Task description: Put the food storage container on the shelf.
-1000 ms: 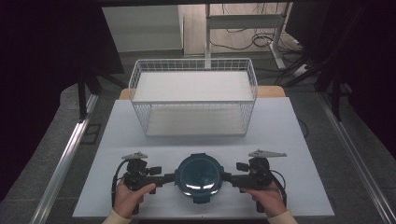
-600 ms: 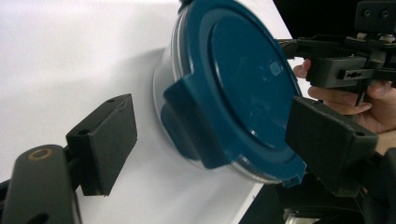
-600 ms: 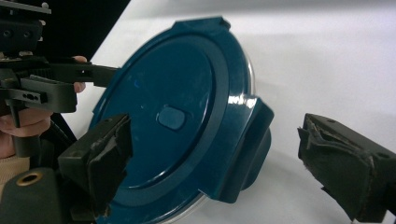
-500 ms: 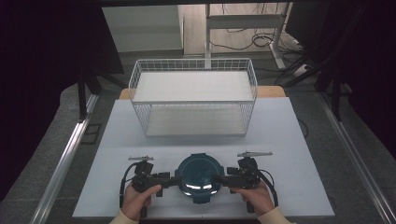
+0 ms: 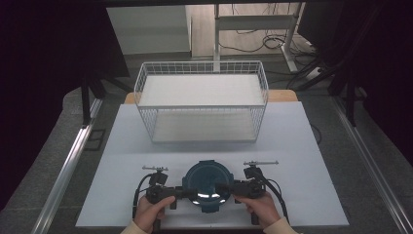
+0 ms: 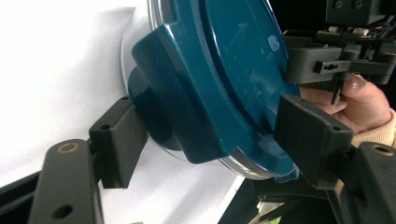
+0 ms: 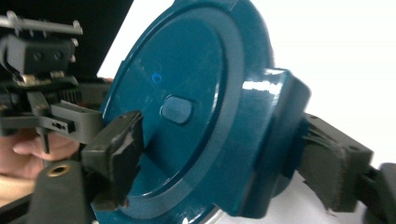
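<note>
2 grippers meet at a round dark-teal lidded container (image 5: 206,187) near the table's (image 5: 311,161) near edge, at its middle. The left gripper (image 5: 176,193) comes in level from the left, the right gripper (image 5: 229,190) from the right, each on a side latch tab. Both pairs of jaws have just been closing, the tabs between their pads; the left pads look barely off, the right pads press on. The gripper views show clear glass under the lid. Beyond, near the far edge, stands a white wire basket (image 5: 146,83).
</note>
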### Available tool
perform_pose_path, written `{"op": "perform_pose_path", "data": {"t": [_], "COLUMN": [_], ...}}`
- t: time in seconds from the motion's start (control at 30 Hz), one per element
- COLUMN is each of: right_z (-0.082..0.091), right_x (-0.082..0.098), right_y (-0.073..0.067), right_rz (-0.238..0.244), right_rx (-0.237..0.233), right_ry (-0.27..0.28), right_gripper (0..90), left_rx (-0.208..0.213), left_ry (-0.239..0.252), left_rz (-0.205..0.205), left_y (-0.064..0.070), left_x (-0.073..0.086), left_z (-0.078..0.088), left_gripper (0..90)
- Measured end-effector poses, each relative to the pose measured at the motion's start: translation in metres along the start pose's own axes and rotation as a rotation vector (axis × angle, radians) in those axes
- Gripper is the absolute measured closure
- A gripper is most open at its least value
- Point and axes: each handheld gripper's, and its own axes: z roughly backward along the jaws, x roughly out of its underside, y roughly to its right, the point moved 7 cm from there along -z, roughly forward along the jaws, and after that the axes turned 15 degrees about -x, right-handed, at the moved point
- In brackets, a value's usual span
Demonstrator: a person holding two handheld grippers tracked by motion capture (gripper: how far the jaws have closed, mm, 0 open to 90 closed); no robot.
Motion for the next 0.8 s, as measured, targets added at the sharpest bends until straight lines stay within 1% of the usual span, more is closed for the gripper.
{"op": "perform_pose_path", "data": {"t": [0.1,0.17,0.2,0.23,0.27,0.43,0.5,0.53,0.63,0.7,0.73,0.8], "right_z": [0.004,0.006,0.007,0.007,0.009,0.014,0.016,0.017,0.019,0.020,0.021,0.022], "right_x": [-0.001,-0.001,-0.001,-0.001,0.000,0.003,0.003,0.003,0.002,0.002,0.001,0.000], "right_y": [0.002,0.002,0.002,0.002,0.000,-0.002,-0.004,-0.005,-0.007,-0.008,-0.011,-0.013], "right_rz": [-0.041,-0.060,-0.061,-0.061,-0.061,-0.062,-0.055,-0.051,-0.040,-0.034,0.007,0.038], "right_rx": [-0.020,-0.025,-0.023,-0.023,-0.025,-0.038,-0.043,-0.044,-0.044,-0.042,-0.036,-0.030], "right_ry": [0.035,0.043,0.043,0.043,0.047,0.068,0.071,0.070,0.079,0.085,0.081,0.080], "right_gripper": [26.8,28.5,28.9,28.9,30.2,33.7,34.5,35.4,37.1,37.2,37.3,37.3], "left_rx": [0.010,0.009,0.008,0.008,0.010,0.011,0.008,0.005,0.001,-0.005,-0.007,-0.007], "left_ry": [-0.005,0.002,0.004,0.004,0.014,0.021,0.023,0.025,0.029,0.045,0.050,0.058], "left_rz": [0.028,0.033,0.024,0.024,0.020,0.011,0.009,0.000,-0.007,-0.021,-0.024,-0.035], "left_y": [-0.001,0.000,0.001,0.001,0.002,0.005,0.005,0.006,0.008,0.010,0.010,0.012], "left_x": [0.000,0.000,0.000,0.000,0.000,0.000,0.001,0.001,0.002,0.001,0.000,-0.001], "left_z": [0.001,0.002,0.004,0.004,0.006,0.009,0.010,0.012,0.014,0.017,0.017,0.020], "left_gripper": [29.6,31.7,32.9,34.3,35.9,38.9,40.1,41.0,43.5,44.8,46.7,47.4]}}
